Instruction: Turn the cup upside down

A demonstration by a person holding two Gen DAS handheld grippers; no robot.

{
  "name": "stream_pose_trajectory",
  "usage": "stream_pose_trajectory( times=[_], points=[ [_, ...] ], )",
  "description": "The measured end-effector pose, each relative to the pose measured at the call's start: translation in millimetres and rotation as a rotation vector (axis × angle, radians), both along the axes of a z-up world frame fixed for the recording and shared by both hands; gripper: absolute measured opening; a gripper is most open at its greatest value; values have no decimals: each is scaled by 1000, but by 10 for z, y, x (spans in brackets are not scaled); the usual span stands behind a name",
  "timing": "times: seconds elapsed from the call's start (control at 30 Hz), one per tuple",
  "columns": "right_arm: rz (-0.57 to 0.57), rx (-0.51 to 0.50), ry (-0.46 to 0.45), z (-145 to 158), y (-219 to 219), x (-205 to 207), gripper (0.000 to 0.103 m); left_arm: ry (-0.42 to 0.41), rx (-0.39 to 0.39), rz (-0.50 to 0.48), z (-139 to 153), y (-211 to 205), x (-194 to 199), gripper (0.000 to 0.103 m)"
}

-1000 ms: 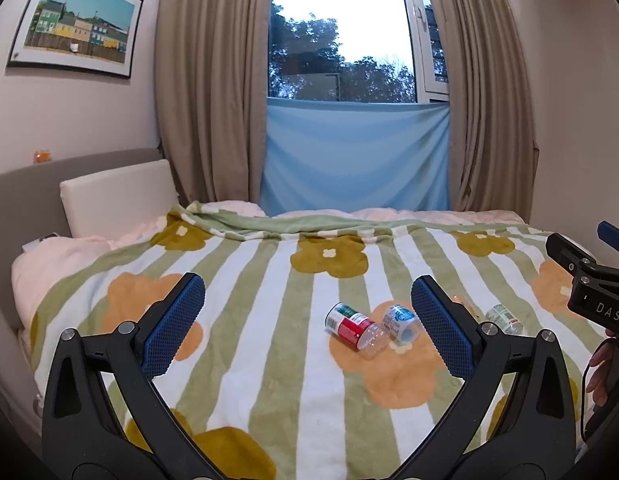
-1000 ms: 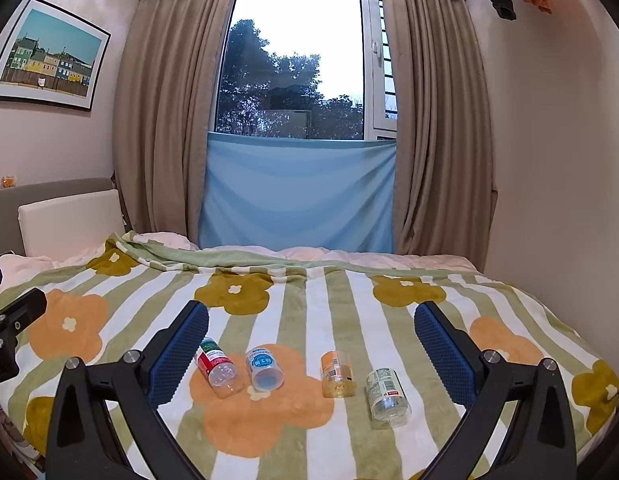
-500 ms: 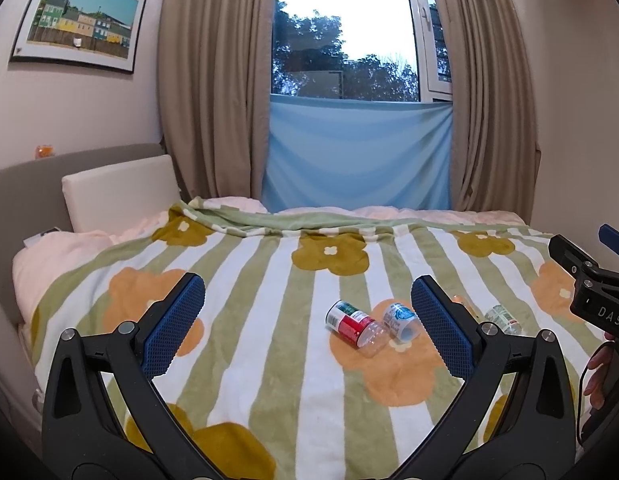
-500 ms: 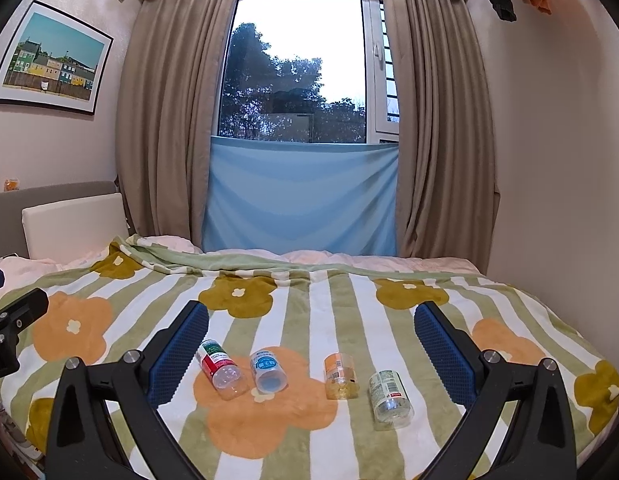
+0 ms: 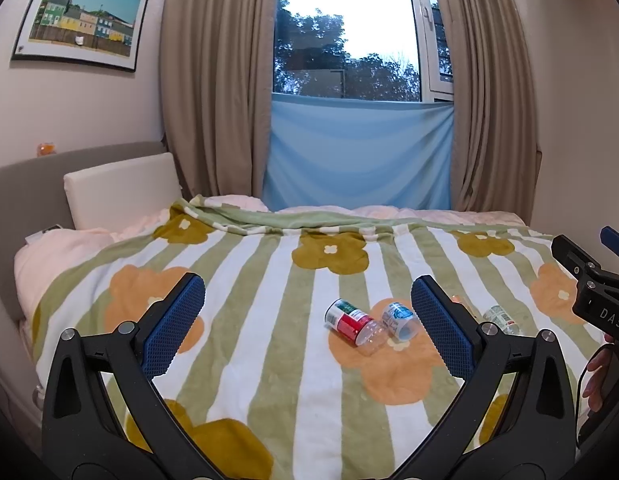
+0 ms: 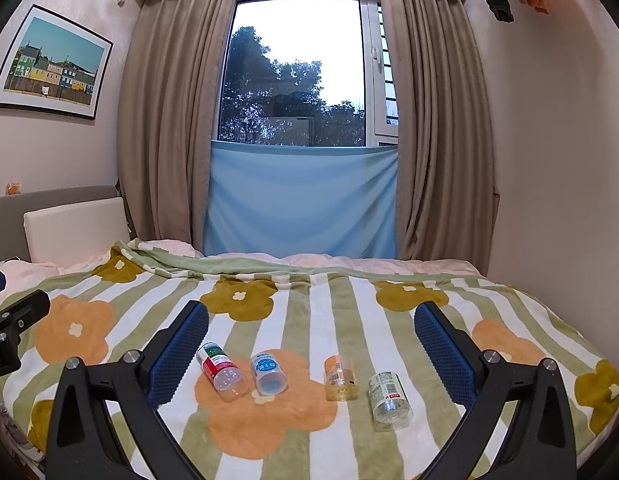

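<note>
Several small clear plastic cups lie on their sides in a row on the flowered blanket (image 6: pixel 309 320). From left: a red-labelled cup (image 6: pixel 221 372), a blue-labelled cup (image 6: pixel 268 373), an orange-labelled cup (image 6: pixel 340 372) and a green-labelled cup (image 6: pixel 389 400). The red cup (image 5: pixel 351 326) and blue cup (image 5: pixel 399 320) also show in the left wrist view, with the green one (image 5: pixel 499 319) partly behind a finger. My left gripper (image 5: pixel 307 316) and right gripper (image 6: pixel 311 344) are both open and empty, held above the near side of the bed, short of the cups.
A white pillow (image 5: pixel 121 192) and grey headboard (image 5: pixel 13 200) stand at the left. Curtains (image 6: pixel 169 140) and a window with blue cloth (image 6: pixel 301 204) are behind the bed. A wall (image 6: pixel 561 180) runs along the right edge.
Both views have shifted slightly downward in the frame, as both grippers tilted or rose a little. The cups have not moved and both grippers stay open.
</note>
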State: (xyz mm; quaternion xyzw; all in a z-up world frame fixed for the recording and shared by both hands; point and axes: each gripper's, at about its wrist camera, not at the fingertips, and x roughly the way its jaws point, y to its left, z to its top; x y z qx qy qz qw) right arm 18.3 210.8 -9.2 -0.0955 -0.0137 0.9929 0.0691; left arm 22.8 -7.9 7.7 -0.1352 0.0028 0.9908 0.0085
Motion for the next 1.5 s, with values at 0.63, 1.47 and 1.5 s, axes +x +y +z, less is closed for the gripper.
stream_pose_trajectory(
  times=[0.63, 1.47, 1.5],
  points=[
    [-10, -7, -48, -168, 157, -12, 103, -130, -23, -2, -115, 143, -447, 103],
    [6, -11, -227, -915, 548, -521, 103, -980, 240, -20, -2193, 632, -3488, 96],
    [7, -8, -233, -943, 559, -558, 103, -996, 253, -17, -2247, 638, -3531, 95]
  ],
)
